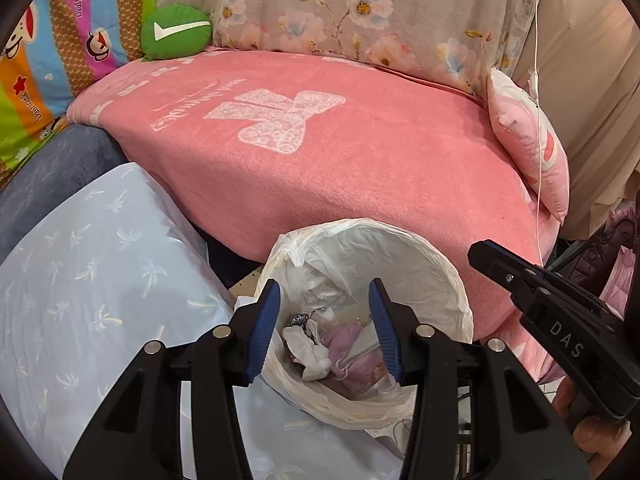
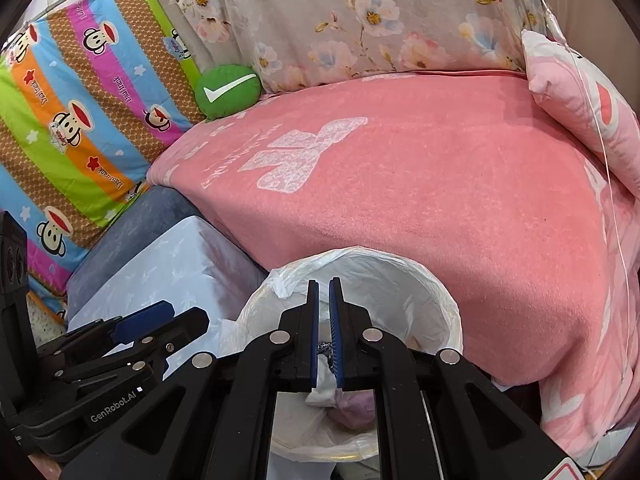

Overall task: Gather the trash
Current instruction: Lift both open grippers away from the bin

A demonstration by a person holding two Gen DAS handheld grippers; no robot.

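A bin lined with a white plastic bag [image 1: 436,280] stands on the floor against the pink bed. It holds crumpled white tissue [image 1: 316,356], a purple wad [image 1: 352,352] and other scraps. My left gripper [image 1: 324,292] is open and empty, hovering over the bin's mouth. My right gripper [image 2: 324,286] is shut, its blue pads nearly touching, above the same bin [image 2: 432,300]; nothing shows between its pads. The right gripper's body also shows in the left wrist view [image 1: 560,312], and the left gripper's body in the right wrist view [image 2: 132,344].
A pink blanket [image 1: 320,152] covers the bed. A green check-mark cushion [image 1: 176,32], a pink pillow [image 1: 528,140] and a floral quilt [image 1: 360,4] lie around it. A pale blue pillow [image 1: 92,272] sits left of the bin. A thin white cord [image 1: 538,120] hangs at right.
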